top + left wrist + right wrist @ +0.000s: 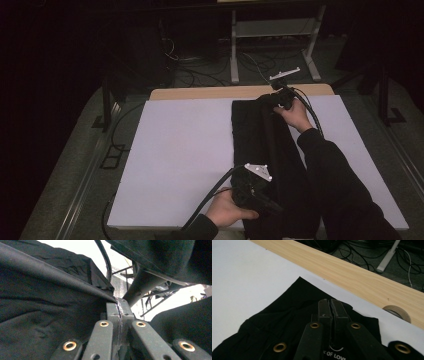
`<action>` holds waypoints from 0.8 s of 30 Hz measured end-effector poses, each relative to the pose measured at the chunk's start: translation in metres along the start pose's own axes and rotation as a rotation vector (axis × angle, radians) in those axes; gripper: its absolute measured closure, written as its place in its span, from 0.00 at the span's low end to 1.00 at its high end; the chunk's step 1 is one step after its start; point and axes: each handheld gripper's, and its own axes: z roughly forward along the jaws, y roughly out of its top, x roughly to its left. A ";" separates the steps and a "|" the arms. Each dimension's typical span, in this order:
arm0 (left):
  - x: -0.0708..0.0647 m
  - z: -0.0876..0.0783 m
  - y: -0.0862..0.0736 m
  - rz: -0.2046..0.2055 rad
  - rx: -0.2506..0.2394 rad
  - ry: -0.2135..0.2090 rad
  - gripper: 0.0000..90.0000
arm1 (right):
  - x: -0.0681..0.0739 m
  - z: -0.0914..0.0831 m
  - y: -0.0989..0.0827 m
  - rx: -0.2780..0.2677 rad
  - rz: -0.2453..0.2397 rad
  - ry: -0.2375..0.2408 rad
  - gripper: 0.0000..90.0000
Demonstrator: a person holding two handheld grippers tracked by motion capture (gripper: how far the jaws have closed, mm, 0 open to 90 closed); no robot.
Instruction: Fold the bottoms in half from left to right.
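Note:
A black garment [265, 150] lies lengthwise on the right half of the white sheet [175, 150], folded into a long strip. My left gripper [270, 205] is at its near end, shut on a taut fold of the black cloth [50, 290] that runs into its tips [119, 305]. At the far end my right gripper [268, 100] is shut too, its tips [330, 303] pinching the garment's [287, 315] top edge. A white label with lettering [334, 355] shows under the jaws. The person's sleeve [330, 175] lies over the garment's right side.
Beyond the white sheet runs the table's bare wooden far edge [352, 272], with a roll of tape [398, 312] on it. Behind the table are a white metal frame [235, 50] and loose cables [195, 70] on the floor.

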 end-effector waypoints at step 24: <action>-0.003 0.040 0.027 -0.052 0.033 0.041 0.99 | -0.008 -0.012 -0.003 0.020 -0.049 -0.035 0.96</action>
